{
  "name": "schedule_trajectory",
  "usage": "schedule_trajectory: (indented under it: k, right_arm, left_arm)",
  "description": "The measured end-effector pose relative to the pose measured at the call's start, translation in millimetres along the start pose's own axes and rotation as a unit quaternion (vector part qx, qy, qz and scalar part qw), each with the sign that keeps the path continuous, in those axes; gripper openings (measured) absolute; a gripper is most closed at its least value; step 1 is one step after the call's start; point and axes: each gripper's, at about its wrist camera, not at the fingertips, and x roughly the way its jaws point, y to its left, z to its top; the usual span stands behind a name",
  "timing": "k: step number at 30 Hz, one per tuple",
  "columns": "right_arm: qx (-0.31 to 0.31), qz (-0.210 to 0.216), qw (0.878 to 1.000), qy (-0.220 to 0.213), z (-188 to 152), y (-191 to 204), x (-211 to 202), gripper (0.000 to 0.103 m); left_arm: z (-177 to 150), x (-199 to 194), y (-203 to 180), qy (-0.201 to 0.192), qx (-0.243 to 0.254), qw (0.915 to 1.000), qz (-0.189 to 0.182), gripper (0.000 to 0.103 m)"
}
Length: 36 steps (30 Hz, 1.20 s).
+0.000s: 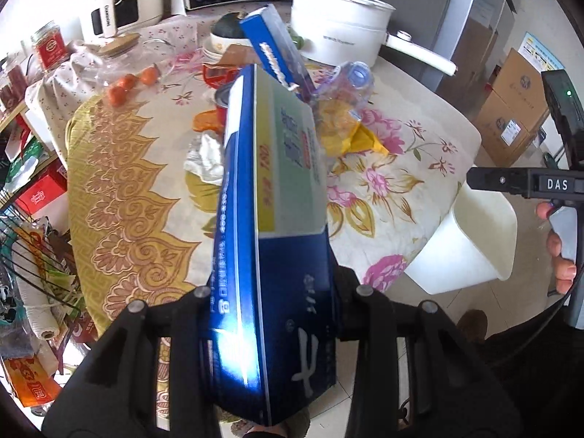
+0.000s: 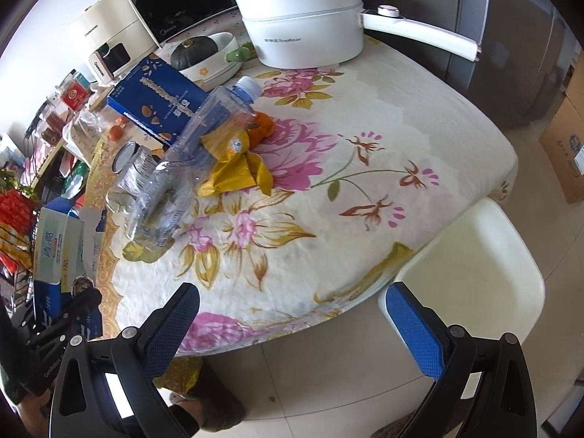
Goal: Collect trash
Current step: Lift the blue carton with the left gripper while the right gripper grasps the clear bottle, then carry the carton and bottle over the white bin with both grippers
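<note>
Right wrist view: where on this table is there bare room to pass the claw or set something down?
Bare cloth runs from the white pot to the near edge beside the white bin. The left is crowded: crushed bottle, yellow wrapper, can, blue carton. The right claw hangs open before the near edge.

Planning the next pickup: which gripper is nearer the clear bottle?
Right. The right gripper hangs open off the table edge, facing the bottle. The left gripper sits further left, shut on a blue box.

From my left wrist view, the blue box (image 1: 270, 197) hides the left hand-held gripper (image 1: 272, 314) fingertips. Its print is blurred.
</note>
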Motion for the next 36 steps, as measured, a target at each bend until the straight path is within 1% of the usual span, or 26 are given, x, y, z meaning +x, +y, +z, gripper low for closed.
schedule_trajectory:
  k: [4, 7, 9, 14, 19, 22, 23, 25, 26, 27, 28, 31, 33, 36]
  right_arm:
    - [0.026, 0.047, 0.999, -0.008, 15, 27, 21, 0.103]
    - [0.053, 0.083, 0.995, -0.012, 25, 44, 39, 0.103]
    - [0.061, 0.095, 0.994, -0.011, 30, 55, 52, 0.103]
    - [0.085, 0.126, 0.988, -0.005, 42, 74, 83, 0.100]
    - [0.129, 0.138, 0.982, -0.008, 54, 74, 108, 0.098]
    - [0.158, 0.152, 0.976, -0.007, 59, 66, 122, 0.092]
    - [0.167, 0.165, 0.972, -0.007, 60, 64, 127, 0.090]
    - [0.182, 0.196, 0.963, -0.004, 61, 59, 133, 0.084]
    - [0.189, 0.213, 0.959, -0.002, 61, 58, 135, 0.075]
    - [0.190, 0.227, 0.955, 0.001, 61, 58, 136, 0.063]
    - [0.185, 0.226, 0.957, 0.004, 61, 59, 135, 0.063]
    - [0.137, 0.188, 0.973, -0.008, 61, 68, 120, 0.062]
    - [0.121, 0.184, 0.975, -0.010, 57, 68, 111, 0.062]
    - [0.106, 0.187, 0.976, -0.013, 53, 64, 92, 0.061]
  left_arm:
    - [-5, -9, 18, -0.007, -0.016, 0.9998, 0.010, 0.040]
    - [-6, -10, 26, -0.011, -0.017, 0.9993, 0.031, 0.041]
    - [-8, -12, 34, -0.012, -0.020, 0.9990, 0.038, 0.041]
    - [-11, -13, 53, -0.010, -0.030, 0.9985, 0.044, 0.041]
    - [-14, -10, 69, -0.001, -0.048, 0.9981, 0.040, 0.041]
    - [-16, -7, 72, 0.005, -0.052, 0.9979, 0.038, 0.041]
    - [-16, -6, 73, 0.007, -0.052, 0.9979, 0.037, 0.042]
    - [-17, -5, 72, 0.009, -0.050, 0.9980, 0.037, 0.042]
    - [-17, -4, 72, 0.010, -0.049, 0.9980, 0.037, 0.042]
    - [-17, -4, 71, 0.012, -0.049, 0.9980, 0.037, 0.042]
    - [-17, -3, 71, 0.013, -0.049, 0.9980, 0.037, 0.042]
    - [-15, -2, 68, 0.014, -0.047, 0.9981, 0.038, 0.042]
    - [-14, -2, 64, 0.013, -0.045, 0.9982, 0.037, 0.042]
    - [-11, -2, 56, 0.012, -0.038, 0.9986, 0.035, 0.042]
